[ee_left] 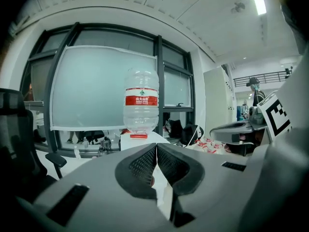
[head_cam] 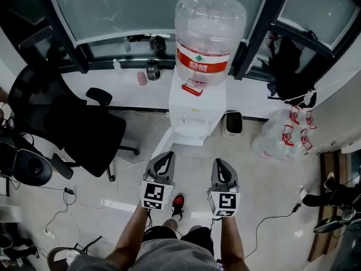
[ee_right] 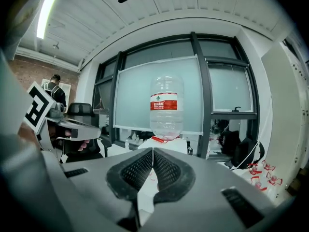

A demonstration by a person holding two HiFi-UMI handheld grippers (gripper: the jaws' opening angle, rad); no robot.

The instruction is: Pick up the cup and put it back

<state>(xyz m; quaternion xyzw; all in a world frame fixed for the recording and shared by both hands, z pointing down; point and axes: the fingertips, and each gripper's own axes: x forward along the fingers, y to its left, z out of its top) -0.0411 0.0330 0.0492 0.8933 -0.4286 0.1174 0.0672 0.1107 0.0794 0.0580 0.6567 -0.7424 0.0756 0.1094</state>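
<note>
Two shut claws face the job ahead: the left gripper (head_cam: pixel 166 158) and the right gripper (head_cam: pixel 220 165) are held side by side in front of the person. Both aim toward twelve o'clock at the water dispenser (head_cam: pixel 197 109) with the big bottle (head_cam: pixel 210 30) on top. That pose suits carrying the tools toward the work rather than reaching, since nothing lies close to either tip. The likely cup (head_cam: pixel 142 78) is a small pinkish thing standing on the white ledge (head_cam: pixel 121 92) under the window, at about eleven o'clock from the grippers. It is near the dispenser's left flank and just beside a dark jar (head_cam: pixel 152 69). It shows so small in the head view that calling it the cup is a judgement. A black office chair (head_cam: pixel 84 129) stands at nine to ten o'clock, and a clear plastic bag (head_cam: pixel 279 137) lies on the floor at two o'clock. In each gripper's own view the ribbed pads meet along a thin seam with nothing caught between them, so both claws are closed and empty. The pick-up looks not yet begun, and whichever claw takes the cup will have to spread its jaws first.
</note>
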